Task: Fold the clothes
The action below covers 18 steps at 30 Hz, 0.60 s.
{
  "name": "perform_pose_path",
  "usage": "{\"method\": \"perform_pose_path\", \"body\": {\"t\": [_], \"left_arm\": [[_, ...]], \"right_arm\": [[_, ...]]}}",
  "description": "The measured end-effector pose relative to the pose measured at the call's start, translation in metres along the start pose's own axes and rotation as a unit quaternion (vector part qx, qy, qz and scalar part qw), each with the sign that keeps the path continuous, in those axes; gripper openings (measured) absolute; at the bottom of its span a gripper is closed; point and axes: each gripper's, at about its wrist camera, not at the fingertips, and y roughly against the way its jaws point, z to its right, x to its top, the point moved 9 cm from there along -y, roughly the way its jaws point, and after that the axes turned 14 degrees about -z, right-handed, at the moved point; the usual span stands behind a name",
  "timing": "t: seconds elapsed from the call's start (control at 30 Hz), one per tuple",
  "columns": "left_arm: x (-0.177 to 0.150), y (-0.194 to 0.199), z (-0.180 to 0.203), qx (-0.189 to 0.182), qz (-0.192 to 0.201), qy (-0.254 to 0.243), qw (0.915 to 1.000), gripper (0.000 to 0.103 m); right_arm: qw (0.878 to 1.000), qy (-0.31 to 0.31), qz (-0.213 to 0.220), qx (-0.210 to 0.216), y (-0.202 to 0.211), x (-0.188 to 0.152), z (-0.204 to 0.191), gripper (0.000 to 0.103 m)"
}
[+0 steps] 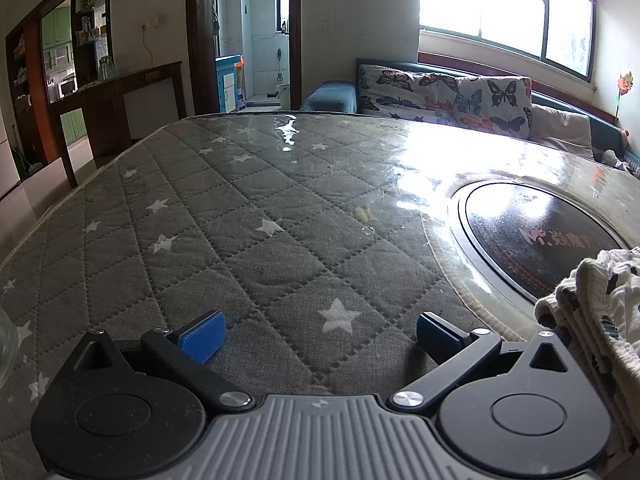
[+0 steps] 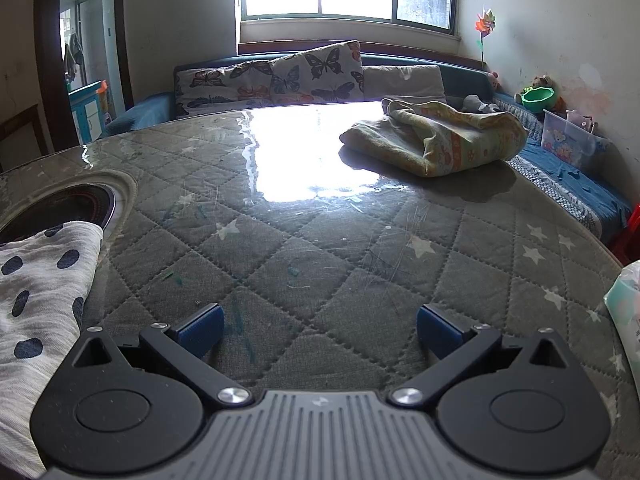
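A white garment with dark polka dots lies on the table. In the left wrist view it (image 1: 596,312) is bunched at the right edge, its ribbed hem showing. In the right wrist view it (image 2: 36,296) lies flat at the left. My left gripper (image 1: 320,338) is open and empty, low over the quilted cover, left of the garment. My right gripper (image 2: 320,330) is open and empty, just right of the garment. A folded yellow patterned cloth (image 2: 436,136) lies at the far right of the table.
The table (image 1: 240,208) has a grey quilted star cover under clear plastic and a round black hotplate (image 1: 536,232) set in its middle. A sofa with butterfly cushions (image 2: 276,76) runs behind. A tissue pack (image 2: 628,300) sits at the right edge.
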Motion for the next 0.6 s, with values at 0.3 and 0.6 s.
{"method": "perform_pose_path", "body": {"t": [0.3,0.6], "left_arm": [[0.001,0.0011,0.0001,-0.001,0.0,0.0,1.0,0.103],[0.001,0.0017,-0.0004,-0.001,0.0,0.001,1.0,0.103]], "right_arm": [[1.0,0.0,0.0,0.0,-0.0005,0.0,0.0,0.103],[1.0,0.0,0.0,-0.001,0.0,-0.0009,-0.0001,0.103]]}}
